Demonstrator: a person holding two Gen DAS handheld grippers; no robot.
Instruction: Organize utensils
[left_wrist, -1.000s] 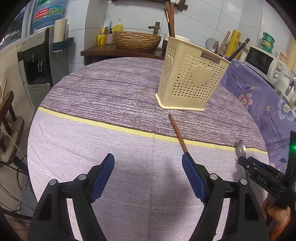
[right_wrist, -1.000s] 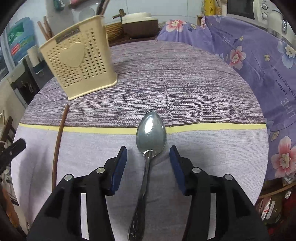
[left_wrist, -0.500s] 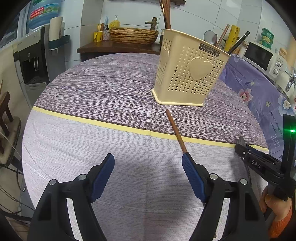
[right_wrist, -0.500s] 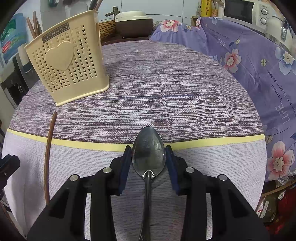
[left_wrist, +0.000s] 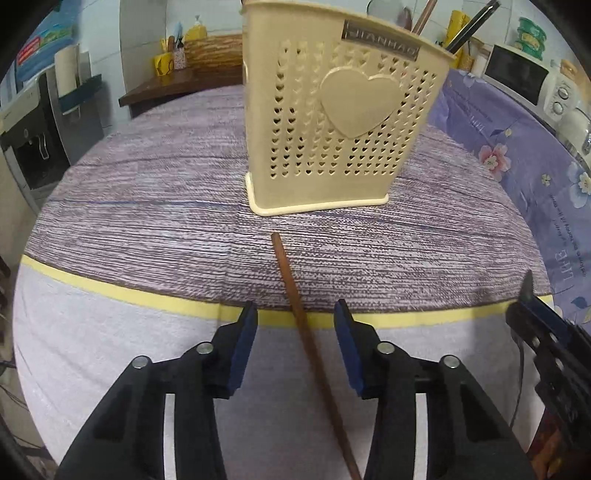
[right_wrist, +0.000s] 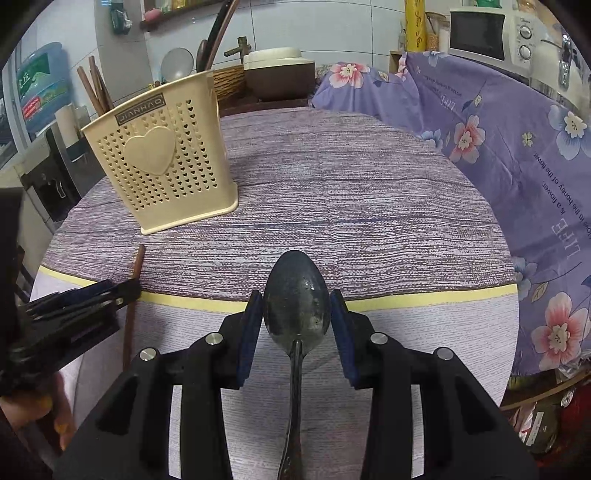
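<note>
Left tool: the left tool (left_wrist: 293, 334) has slid over so the brown chopstick (left_wrist: 295, 314) now lies between its two blue pads. A moment ago the stick was off by the right pad. The pads have just been closing in, but there is a gap on each side of the stick. They do not pinch it yet.

Right tool: the right tool (right_wrist: 295, 325) is clamped on the bowl of the metal spoon (right_wrist: 296, 301). One second back the pads stood apart around the spoon. The spoon points away from the tool, and its handle runs back under it.

Chopstick: it lies flat on the tabletop (left_wrist: 129, 236), across the yellow stripe (left_wrist: 110, 291). Its far tip points at the holder and stops just short of its base.

Holder: the cream holder (left_wrist: 343, 122) with the heart stands upright toward the far edge of the tabletop. More sticks already poke out of its top.

What this means: the spoon looks caught and ready to go to the holder. The chopstick is lined up, so I think the left tool must shut more before it can lift it.

Watch out: the stick is thin and round, so it may roll or slip.
</note>
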